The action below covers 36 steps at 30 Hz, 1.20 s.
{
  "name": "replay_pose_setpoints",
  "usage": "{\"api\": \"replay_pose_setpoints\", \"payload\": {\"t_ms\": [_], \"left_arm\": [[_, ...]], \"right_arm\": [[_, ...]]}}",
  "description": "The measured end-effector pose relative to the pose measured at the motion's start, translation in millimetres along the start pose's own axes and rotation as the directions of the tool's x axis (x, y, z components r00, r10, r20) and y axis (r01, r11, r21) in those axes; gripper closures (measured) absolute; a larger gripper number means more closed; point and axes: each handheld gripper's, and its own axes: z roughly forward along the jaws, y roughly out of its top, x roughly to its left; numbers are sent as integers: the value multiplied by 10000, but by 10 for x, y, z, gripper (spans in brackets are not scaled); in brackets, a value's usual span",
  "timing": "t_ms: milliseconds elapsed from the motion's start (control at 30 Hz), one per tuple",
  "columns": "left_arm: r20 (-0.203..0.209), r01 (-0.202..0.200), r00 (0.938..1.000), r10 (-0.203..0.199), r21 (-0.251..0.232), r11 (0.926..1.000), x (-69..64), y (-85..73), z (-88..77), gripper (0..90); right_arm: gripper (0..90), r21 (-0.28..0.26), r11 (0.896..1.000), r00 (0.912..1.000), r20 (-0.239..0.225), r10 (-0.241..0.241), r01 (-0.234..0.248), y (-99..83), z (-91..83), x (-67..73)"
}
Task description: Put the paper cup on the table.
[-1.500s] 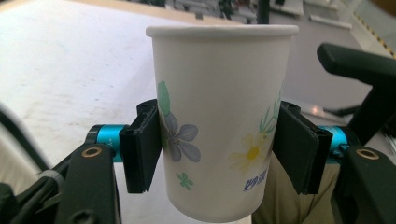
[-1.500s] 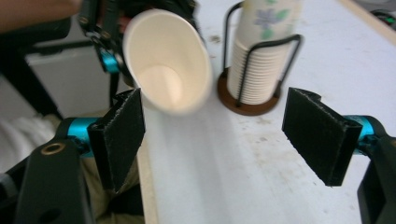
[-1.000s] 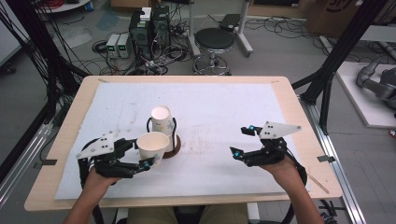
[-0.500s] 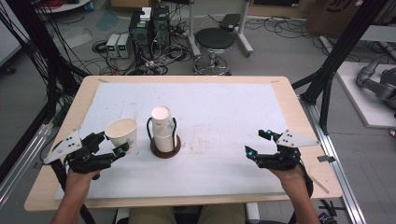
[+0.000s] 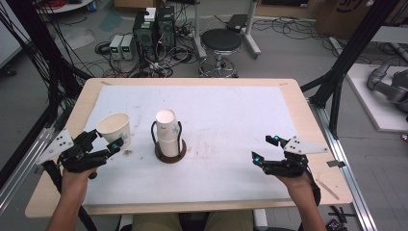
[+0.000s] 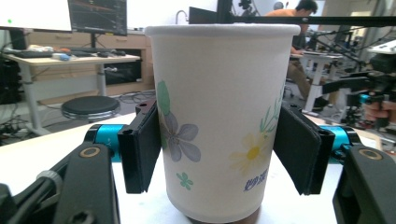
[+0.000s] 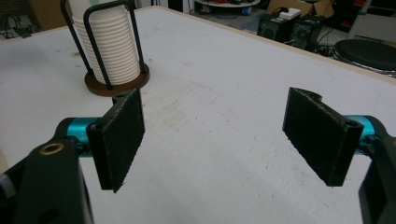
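A flowered paper cup (image 5: 113, 126) (image 6: 219, 84) stands upright over the left part of the white table cover (image 5: 226, 110). My left gripper (image 5: 108, 140) (image 6: 219, 154) is shut on it, one black pad on each side of its wall. To its right, a stack of white paper cups (image 5: 166, 129) (image 7: 108, 46) sits inside a black wire holder on a round brown base (image 5: 171, 155). My right gripper (image 5: 266, 148) (image 7: 212, 140) hovers low near the front right of the table. It is open, and only bare table shows between its pads.
The wooden table edge (image 5: 192, 208) runs close in front of both hands. Behind the table, on the floor, are a black stool (image 5: 220, 41), computer boxes (image 5: 155, 26) and tangled cables. Black frame posts (image 5: 346, 62) stand at the right.
My left gripper has carried the flowered cup leftward, away from the stack in the holder. My right gripper has moved a little right and lower, toward the front edge.
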Motion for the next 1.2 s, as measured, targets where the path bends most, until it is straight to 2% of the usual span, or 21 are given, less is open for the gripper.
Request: {"api": "replay_pose_setpoints", "payload": {"t_ms": [167,300,333,500,567,600,633,733,767,800,833,967,1000,1033,1067,1100,1167,1200], "left_arm": [[-323,125,9994,-126,-38,9999,197,-41,85,350],[-488,124,9987,-128,-83,9999,277,-96,138,350],[-634,-23,9980,25,36,10000,314,-133,179,350],[-830,-2,9965,35,407,9992,380,-200,275,350],[-1228,164,9924,-77,706,9974,437,-256,340,349],[-1228,164,9924,-77,706,9974,437,-256,340,349],[-1575,251,9875,-107,900,9956,474,-298,368,349],[-2058,436,9785,-133,1437,9887,531,-379,395,350],[-2058,436,9785,-133,1437,9887,531,-379,395,351],[-2190,492,9757,-121,1649,9851,543,-406,404,351],[-2372,581,9714,-94,1994,9782,559,-457,419,351],[-2784,691,9604,114,2776,9582,572,-537,453,351],[-2784,691,9604,114,2776,9582,572,-537,453,351],[-2921,737,9561,242,3196,9447,574,-564,469,351],[-2921,737,9561,242,3196,9447,574,-564,469,350],[-2880,761,9573,244,3328,9399,577,-574,474,350],[-2963,640,9537,511,3660,9284,566,-584,483,350],[-2965,636,9531,608,3928,9174,560,-594,483,350]], "right_arm": [[213,-92,9999,9999,83,80,-79,-27,4,-6],[213,-105,9999,9999,113,6,-5,-45,14,-5],[213,-86,10000,10000,86,50,-50,-56,18,-2],[213,67,9999,9999,-2,126,-126,-112,42,0],[213,84,9999,10000,1,58,-58,-119,44,0],[213,98,9999,10000,-24,81,-81,-119,38,4],[213,75,10000,10000,-25,60,-60,-117,34,5],[213,21,10000,10000,-14,68,-68,-112,23,8],[213,21,10000,10000,-14,68,-68,-112,23,8],[213,44,10000,10000,-25,68,-68,-114,25,8],[213,31,10000,10000,-9,39,-39,-116,28,5],[213,82,9999,9999,-67,93,-93,-118,37,10],[213,71,10000,10000,-74,53,-52,-118,40,9],[213,81,10000,10000,-72,58,-57,-117,41,11],[213,97,9999,9999,-75,74,-73,-118,41,14],[213,95,9999,9999,-76,73,-72,-118,42,15],[213,95,9999,10000,-69,41,-40,-120,43,14],[214,92,10000,10000,-71,38,-37,-120,43,14]]}}
